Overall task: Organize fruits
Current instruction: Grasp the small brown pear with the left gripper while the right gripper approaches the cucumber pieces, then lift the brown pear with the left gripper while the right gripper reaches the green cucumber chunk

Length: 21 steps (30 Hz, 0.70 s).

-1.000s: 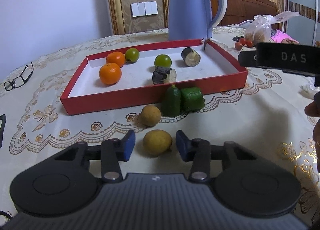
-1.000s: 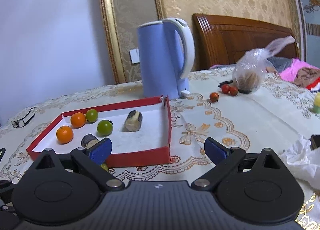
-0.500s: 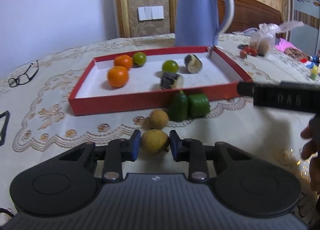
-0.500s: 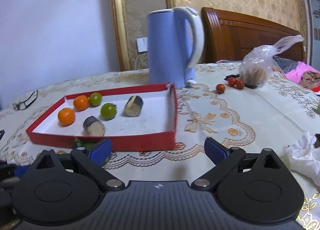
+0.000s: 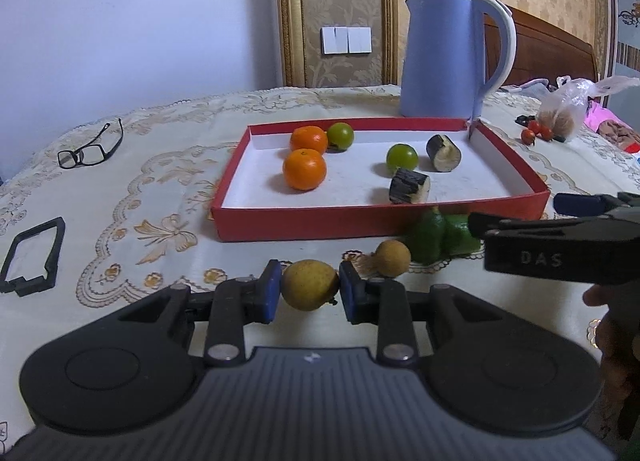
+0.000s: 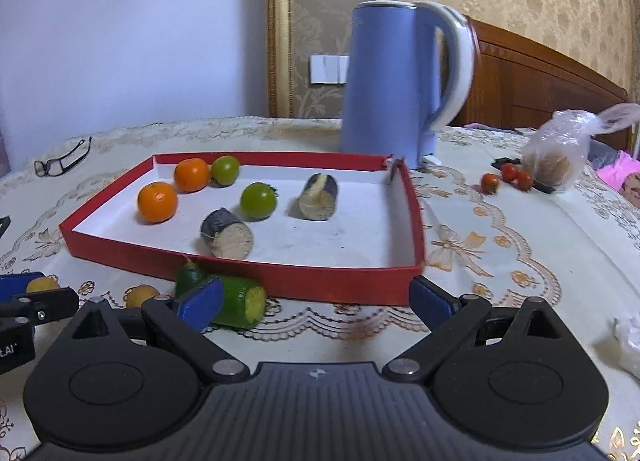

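The left gripper (image 5: 309,292) clamps a yellow-brown fruit (image 5: 310,289) between its blue pads — just short of the red tray (image 5: 360,221). The right gripper (image 6: 316,299) hangs wide open, empty, beside two green cucumber pieces (image 6: 236,299) at the tray's front wall.

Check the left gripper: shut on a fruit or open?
Shut. The left gripper pads press both sides of the yellow fruit.
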Motion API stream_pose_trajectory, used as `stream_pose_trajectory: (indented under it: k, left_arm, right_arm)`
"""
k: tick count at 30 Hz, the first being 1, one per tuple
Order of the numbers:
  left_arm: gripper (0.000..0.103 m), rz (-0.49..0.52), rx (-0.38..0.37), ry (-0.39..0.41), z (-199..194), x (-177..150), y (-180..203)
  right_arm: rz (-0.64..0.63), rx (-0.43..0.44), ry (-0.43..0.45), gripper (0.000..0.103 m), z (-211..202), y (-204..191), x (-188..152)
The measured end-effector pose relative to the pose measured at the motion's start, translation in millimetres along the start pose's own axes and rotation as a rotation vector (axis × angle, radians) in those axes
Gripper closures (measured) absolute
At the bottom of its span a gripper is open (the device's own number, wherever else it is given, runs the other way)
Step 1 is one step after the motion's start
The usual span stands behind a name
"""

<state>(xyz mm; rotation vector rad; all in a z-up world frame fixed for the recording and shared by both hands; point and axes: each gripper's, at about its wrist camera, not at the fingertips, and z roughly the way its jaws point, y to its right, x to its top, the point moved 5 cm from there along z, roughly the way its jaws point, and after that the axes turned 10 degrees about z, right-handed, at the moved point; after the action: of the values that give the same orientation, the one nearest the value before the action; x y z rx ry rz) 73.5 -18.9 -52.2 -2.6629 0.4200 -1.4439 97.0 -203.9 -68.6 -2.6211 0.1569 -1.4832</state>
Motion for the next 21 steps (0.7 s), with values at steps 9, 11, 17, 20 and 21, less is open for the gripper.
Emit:
stream_pose_trajectory:
  k: [9,11,17,20,21]
  left_arm:
    - [0.075,-0.004,0.001,0.004,0,-1,-5]
    - [0.075,-0.005,0.0,0.004,0,-1,-5]
    - [0.075,-0.014,-0.004,0.017,-3,1,-7]
    - [0.075,-0.01,-0.005,0.022,-4,1,-5]
    - [0.075,-0.007,-0.005,0.025,-5,1,-4]
  right_arm:
    - [-0.072,-0.011,-0.027,0.003,8,-15,-7]
    - [-0.047,-0.017,-0.03,0.003,5,-11,-6]
    - [-0.1,-0.09,0.019,0.004,-15,-5,-11]
    - [-0.072,-0.029,-0.012,0.004,-10,-5,-10]
    - [-0.061,-0.016,-0.019,0.004,-8,-5,-9]
